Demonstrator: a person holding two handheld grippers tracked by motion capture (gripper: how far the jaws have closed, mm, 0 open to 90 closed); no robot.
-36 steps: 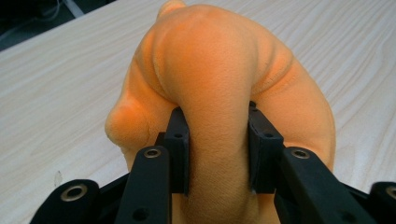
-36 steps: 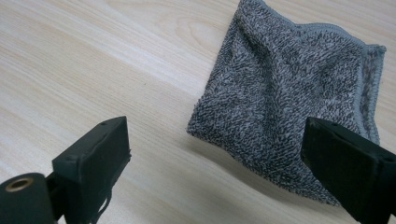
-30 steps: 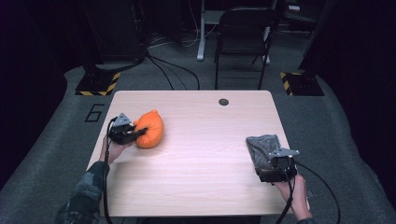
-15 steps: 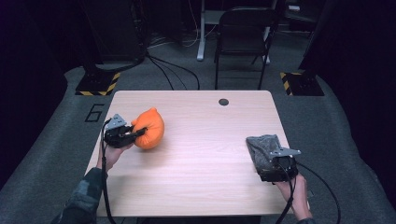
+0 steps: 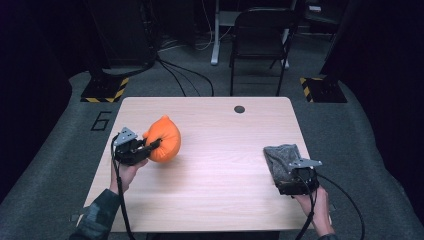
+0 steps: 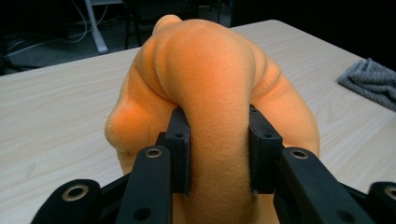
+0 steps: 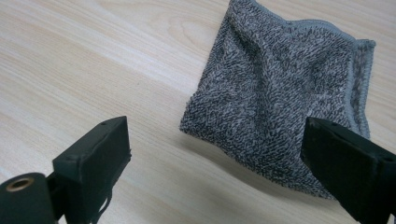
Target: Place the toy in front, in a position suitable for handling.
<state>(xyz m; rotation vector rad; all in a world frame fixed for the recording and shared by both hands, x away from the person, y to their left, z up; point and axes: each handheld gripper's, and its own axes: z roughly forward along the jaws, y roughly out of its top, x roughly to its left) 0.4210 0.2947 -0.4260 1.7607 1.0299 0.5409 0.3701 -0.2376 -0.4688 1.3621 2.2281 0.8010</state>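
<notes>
On a pale wooden rectangular desk (image 5: pixel 215 190), my left tool (image 5: pixel 150 145) is clamped on a fold of a soft, rounded orange plush toy (image 5: pixel 164 138), which sits at the desk's left side; in the left gripper view the two black jaws pinch a thick ridge of the orange plush (image 6: pixel 219 93) between them. My right tool (image 7: pixel 219 168) hovers at the desk's right side with its jaws spread wide and nothing between them. Just beyond it, a crumpled grey terry-cloth towel (image 7: pixel 280 98) lies flat on the wood, well apart from the toy.
</notes>
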